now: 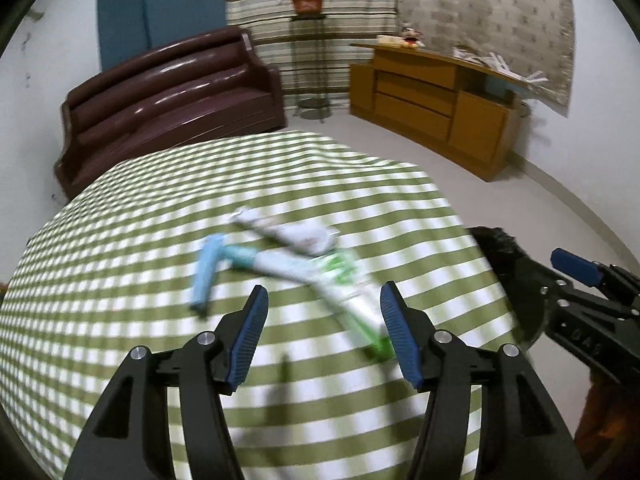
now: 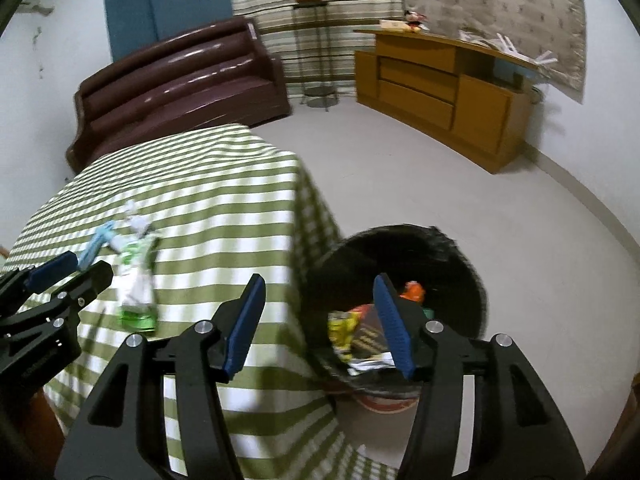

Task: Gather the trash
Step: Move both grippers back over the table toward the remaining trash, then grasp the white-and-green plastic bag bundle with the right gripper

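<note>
I held my left claw (image 1: 324,320) apart above the green-and-white tube wrapper (image 1: 340,280) on the checked bench (image 1: 120,280), my empty right claw (image 2: 318,312) likewise apart over the black-lined trash bin (image 2: 460,264), ready to receive.

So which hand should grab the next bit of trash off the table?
The left one, probably. The left tool is open and points at the green and white wrapper on the checked tablecloth. The right tool, also open, sits by the table's edge near the black bin.
</note>
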Available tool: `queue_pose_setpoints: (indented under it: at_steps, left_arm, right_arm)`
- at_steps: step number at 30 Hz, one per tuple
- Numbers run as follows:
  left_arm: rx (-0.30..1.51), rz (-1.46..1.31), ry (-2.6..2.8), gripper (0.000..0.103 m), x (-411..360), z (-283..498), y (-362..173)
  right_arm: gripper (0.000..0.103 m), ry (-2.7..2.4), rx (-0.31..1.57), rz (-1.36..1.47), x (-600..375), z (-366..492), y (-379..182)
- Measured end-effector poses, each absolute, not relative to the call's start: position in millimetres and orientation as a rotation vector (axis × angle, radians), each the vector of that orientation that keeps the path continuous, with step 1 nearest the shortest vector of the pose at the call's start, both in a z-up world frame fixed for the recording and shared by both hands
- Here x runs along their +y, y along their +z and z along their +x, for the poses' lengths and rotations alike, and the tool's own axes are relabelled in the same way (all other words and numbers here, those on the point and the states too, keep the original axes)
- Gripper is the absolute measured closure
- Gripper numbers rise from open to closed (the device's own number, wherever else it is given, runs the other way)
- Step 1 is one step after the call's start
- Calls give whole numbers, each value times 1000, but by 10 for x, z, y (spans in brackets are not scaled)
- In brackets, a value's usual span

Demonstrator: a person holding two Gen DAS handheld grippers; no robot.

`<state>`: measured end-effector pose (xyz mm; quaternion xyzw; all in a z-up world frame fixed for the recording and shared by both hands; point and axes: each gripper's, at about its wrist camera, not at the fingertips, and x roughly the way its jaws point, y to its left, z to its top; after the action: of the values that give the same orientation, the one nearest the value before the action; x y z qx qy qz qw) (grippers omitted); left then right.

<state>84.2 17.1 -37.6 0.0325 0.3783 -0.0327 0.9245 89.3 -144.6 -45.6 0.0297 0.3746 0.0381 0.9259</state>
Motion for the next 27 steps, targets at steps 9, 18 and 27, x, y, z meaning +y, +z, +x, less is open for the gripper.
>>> queue_pose_setpoints:
  at_steps: [9,18,27]
  left_arm:
    - [795,18,52,43,889,672,-426]
    - [811,-25,110,41,1318,642,-485]
    - [815,-57,125,41,1497,650,-512]
  right_arm:
    - [47,195,790,-2,-830,888,-484]
    - [47,251,790,-34,-473,947,-423]
    - [47,280,809,-64,-238,1031,-435]
